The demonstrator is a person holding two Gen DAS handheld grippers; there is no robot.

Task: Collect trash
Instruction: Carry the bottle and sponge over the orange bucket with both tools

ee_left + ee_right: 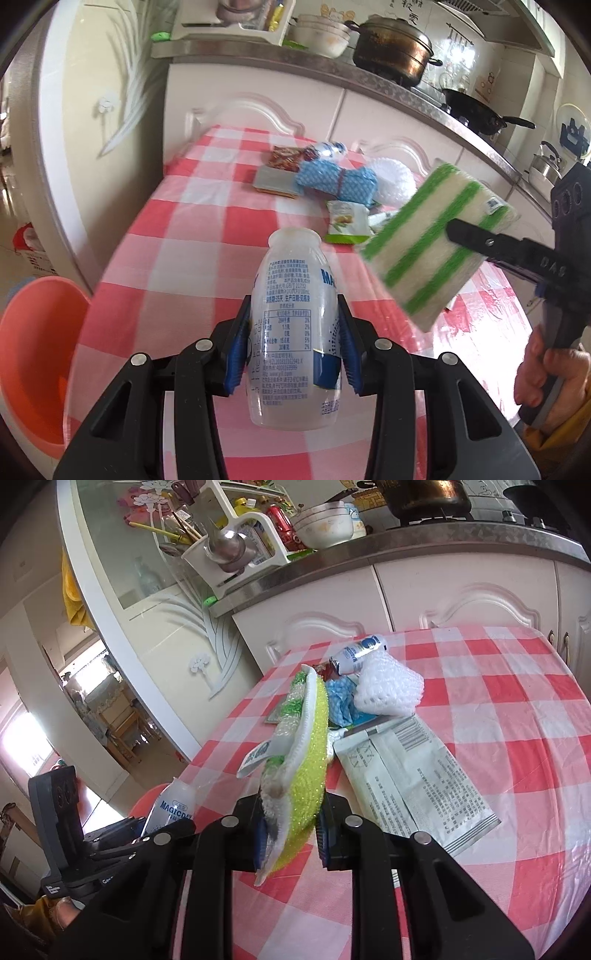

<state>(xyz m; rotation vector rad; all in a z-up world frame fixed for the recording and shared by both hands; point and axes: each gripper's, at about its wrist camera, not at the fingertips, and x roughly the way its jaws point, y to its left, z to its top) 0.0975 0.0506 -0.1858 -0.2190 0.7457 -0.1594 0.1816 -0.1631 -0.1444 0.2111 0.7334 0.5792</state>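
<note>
Left wrist view shows the left claw gripping an upright empty bottle just right of the orange bin, while the right claw clamps a striped sponge above the worktop.

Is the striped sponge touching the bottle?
Apart. The left wrist view shows the sponge, pinched in the right gripper, held up to the right of the bottle in the left gripper, with checked tablecloth visible between them.
</note>
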